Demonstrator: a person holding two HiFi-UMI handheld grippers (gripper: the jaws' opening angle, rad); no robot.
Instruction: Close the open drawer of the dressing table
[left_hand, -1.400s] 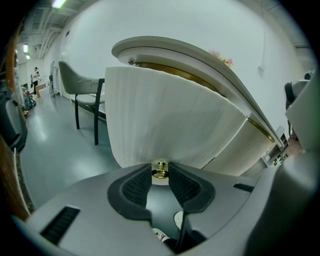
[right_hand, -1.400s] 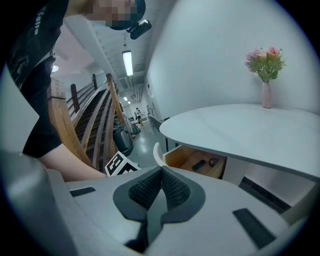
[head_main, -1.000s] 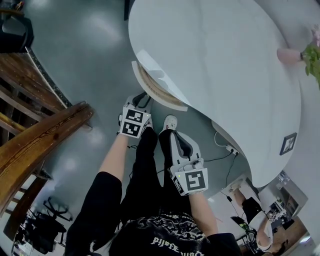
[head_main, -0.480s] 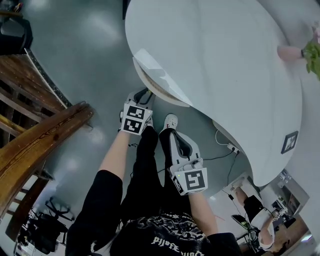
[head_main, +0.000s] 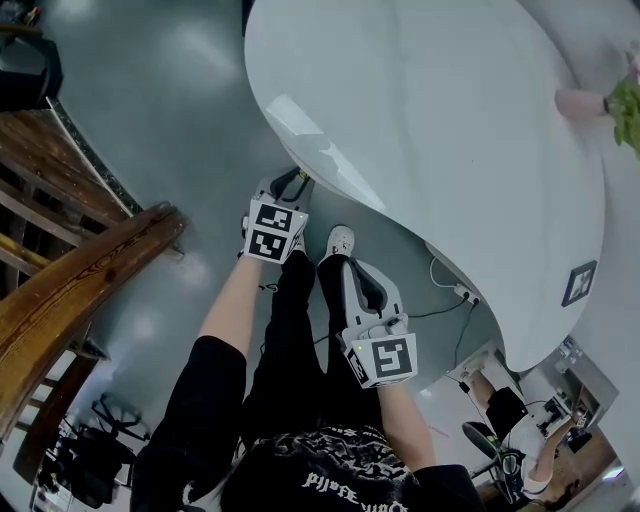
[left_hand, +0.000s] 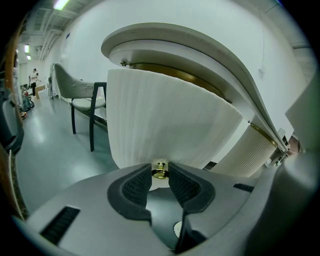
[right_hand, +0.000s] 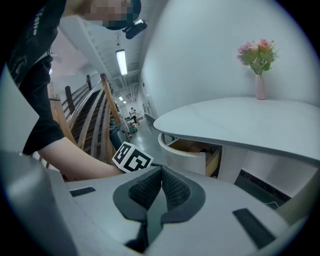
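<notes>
Left gripper (left_hand: 160, 166): you had its jaws clamped on the brass knob (left_hand: 160, 173).
Right gripper (right_hand: 161, 181): you held it clear, jaws together, empty.
Drawer (left_hand: 165, 120): stood slightly out under the dressing table (head_main: 430, 120).

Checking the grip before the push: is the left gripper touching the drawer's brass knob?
Touching. The left gripper view shows the brass knob wedged between the pads of the left gripper, with no gap on either side.
</notes>
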